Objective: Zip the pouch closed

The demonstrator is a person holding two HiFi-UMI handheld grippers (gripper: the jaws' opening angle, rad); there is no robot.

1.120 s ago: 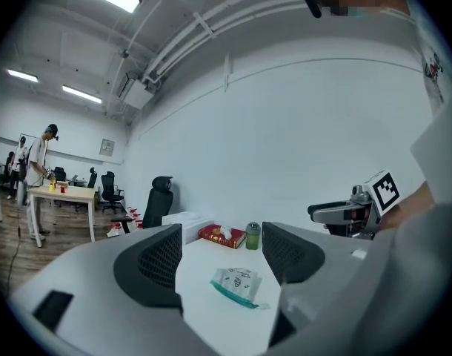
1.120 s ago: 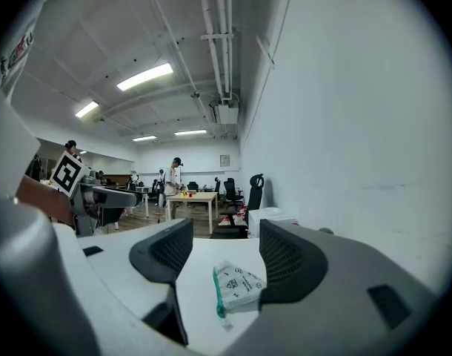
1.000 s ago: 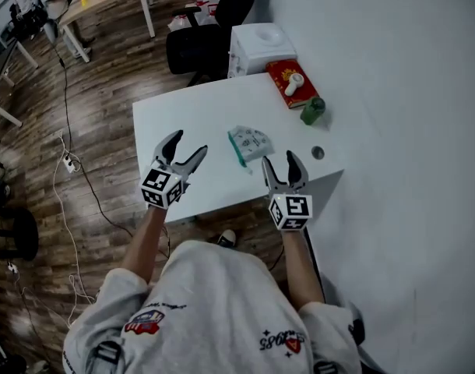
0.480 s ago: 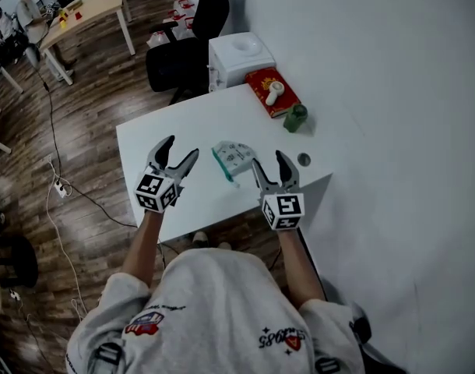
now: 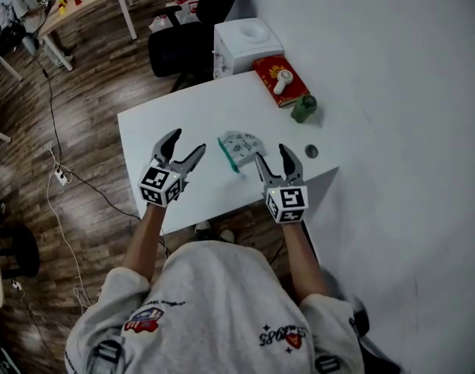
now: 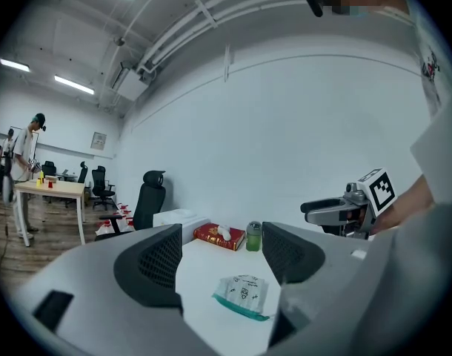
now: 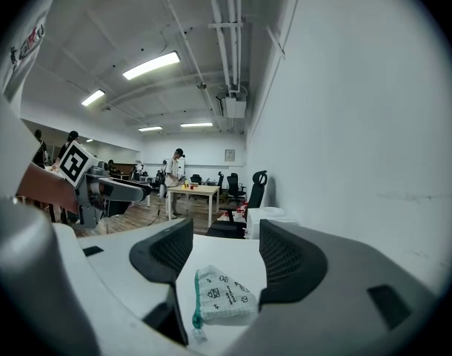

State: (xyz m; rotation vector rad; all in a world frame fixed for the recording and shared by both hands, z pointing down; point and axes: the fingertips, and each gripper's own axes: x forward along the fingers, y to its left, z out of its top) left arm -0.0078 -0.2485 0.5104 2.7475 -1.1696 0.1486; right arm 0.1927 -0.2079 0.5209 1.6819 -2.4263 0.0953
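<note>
A small white printed pouch (image 5: 240,148) with a teal zip edge lies flat on the white table (image 5: 160,127), its zip side toward the left. My left gripper (image 5: 184,150) hovers open over the table to the pouch's left, a hand's width away. My right gripper (image 5: 274,157) stands open just to the near right of the pouch, with the pouch (image 7: 220,297) showing between its jaws in the right gripper view. The left gripper view has the pouch (image 6: 244,296) ahead on the table and the right gripper (image 6: 330,211) at its right. Neither gripper touches the pouch.
At the table's far right lie a red book (image 5: 276,79) with a white object on it and a green bottle (image 5: 304,108). A small round grey disc (image 5: 311,152) sits near the right edge. A white box (image 5: 245,44) and black chair (image 5: 192,29) stand beyond the table.
The head view has shifted slightly. Both grippers stay open; the right one now sits a little closer to the pouch's near right corner.
</note>
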